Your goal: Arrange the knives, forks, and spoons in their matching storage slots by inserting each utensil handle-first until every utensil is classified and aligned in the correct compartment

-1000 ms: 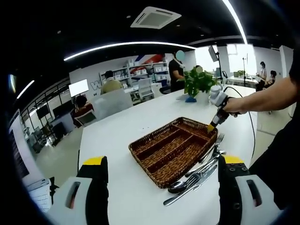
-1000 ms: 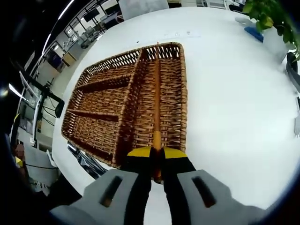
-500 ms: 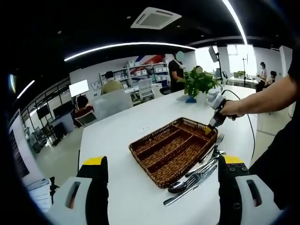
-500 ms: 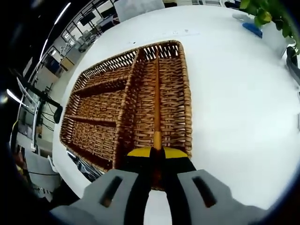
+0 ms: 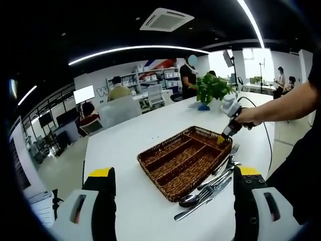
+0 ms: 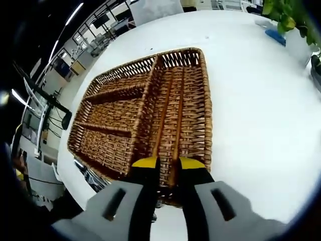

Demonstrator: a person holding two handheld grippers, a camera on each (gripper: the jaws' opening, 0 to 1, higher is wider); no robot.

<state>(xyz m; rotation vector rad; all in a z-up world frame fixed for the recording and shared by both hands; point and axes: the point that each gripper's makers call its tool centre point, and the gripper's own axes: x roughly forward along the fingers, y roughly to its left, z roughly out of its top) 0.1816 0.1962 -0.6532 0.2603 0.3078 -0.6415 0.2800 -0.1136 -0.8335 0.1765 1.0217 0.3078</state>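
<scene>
A brown wicker cutlery basket with several compartments lies on the white table. Metal knives, forks and spoons are piled on the table against its long side. My left gripper hangs open near the front of the table, short of the basket, holding nothing. My right gripper is at the basket's far end, held by a person's hand. In the right gripper view, its jaws stand slightly apart over the basket. Two wooden chopsticks lie along the long compartment, their near ends between the jaws. The metal utensils peek out beside the basket.
A potted plant stands at the table's far end, also seen with a blue object beside it. The person's arm reaches in from the right. People, chairs and shelves fill the room behind. Bare tabletop lies left of the basket.
My right gripper's jaws have parted and the chopsticks, pressed together before, now lie splayed in the basket's long compartment. The left gripper has stayed put.
</scene>
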